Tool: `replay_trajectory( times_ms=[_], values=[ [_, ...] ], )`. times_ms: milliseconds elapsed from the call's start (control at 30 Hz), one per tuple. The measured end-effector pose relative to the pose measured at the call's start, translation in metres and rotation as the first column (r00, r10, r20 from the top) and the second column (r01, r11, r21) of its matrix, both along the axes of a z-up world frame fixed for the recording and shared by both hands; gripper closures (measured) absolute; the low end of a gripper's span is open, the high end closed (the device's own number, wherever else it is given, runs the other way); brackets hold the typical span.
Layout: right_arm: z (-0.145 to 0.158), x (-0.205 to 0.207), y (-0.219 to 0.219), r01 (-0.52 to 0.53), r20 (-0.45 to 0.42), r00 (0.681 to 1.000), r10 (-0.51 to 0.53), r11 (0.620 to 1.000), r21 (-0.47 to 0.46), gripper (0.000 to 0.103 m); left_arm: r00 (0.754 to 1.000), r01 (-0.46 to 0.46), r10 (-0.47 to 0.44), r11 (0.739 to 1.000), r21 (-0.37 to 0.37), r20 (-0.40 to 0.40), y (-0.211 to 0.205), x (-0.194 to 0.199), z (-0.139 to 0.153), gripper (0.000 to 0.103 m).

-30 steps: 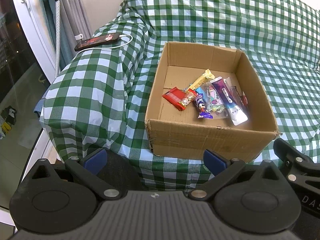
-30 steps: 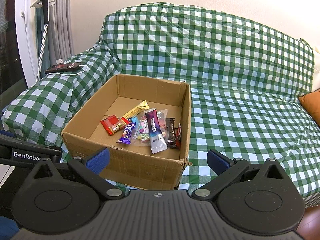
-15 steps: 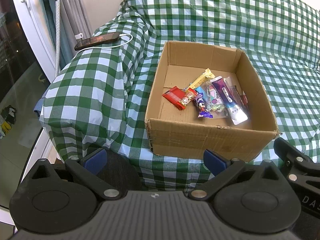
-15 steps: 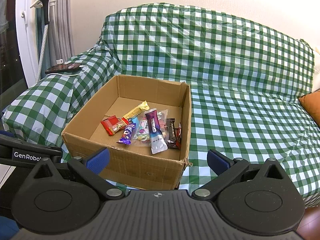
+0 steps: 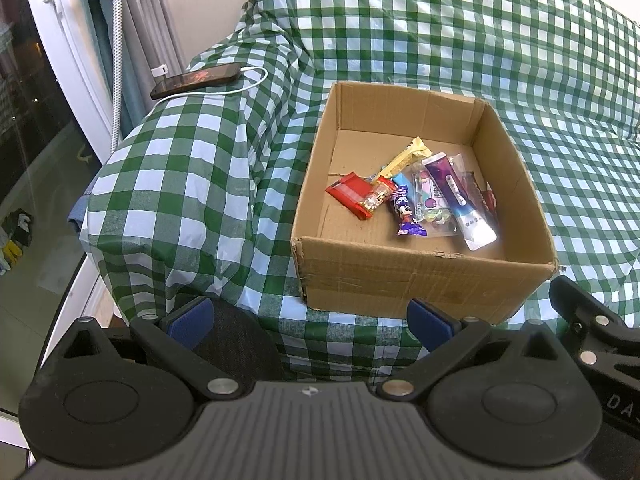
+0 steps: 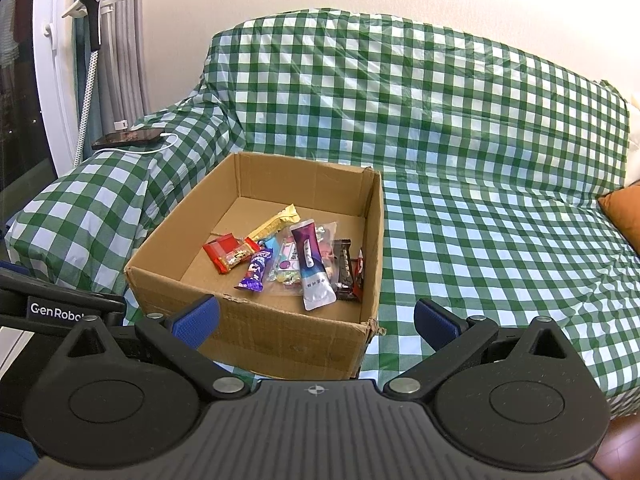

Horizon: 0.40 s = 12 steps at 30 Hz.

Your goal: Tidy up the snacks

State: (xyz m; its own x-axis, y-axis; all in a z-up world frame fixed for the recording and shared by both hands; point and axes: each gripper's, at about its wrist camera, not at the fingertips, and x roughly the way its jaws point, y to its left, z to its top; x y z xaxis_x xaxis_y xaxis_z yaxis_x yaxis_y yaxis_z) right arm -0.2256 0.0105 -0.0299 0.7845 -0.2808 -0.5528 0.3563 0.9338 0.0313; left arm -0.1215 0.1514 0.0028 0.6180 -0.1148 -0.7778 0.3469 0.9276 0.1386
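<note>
An open cardboard box [image 5: 420, 276] [image 6: 280, 336] sits on a sofa covered in green checked cloth. Inside lie several snacks: a red packet [image 5: 352, 196] [image 6: 224, 250], a yellow bar [image 5: 404, 158] [image 6: 276, 222], a purple wrapper [image 5: 406, 216] [image 6: 254, 272], a purple-white pouch [image 5: 456, 200] [image 6: 312, 268] and a dark bar [image 6: 344, 272]. My left gripper [image 5: 310, 318] is open and empty, in front of the box's near wall. My right gripper [image 6: 316, 322] is open and empty, in front of the box's near right corner.
A phone [image 5: 196, 80] [image 6: 128, 138] with a white charging cable lies on the sofa's left armrest. An orange cushion [image 6: 624, 216] is at the far right. A garment steamer pole [image 6: 90, 68] and curtains stand at the left by a glass door.
</note>
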Motion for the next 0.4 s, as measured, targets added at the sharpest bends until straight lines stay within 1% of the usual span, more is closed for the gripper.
replay_trajectory(
  times_ms=[400],
  values=[
    [0.0016, 0.0009, 0.0008, -0.003, 0.003, 1.0, 0.003, 1.0, -0.001, 0.0, 1.0, -0.005, 0.005, 1.0, -0.013, 0.003, 0.0024, -0.0022, 0.0017, 0.0]
  ],
)
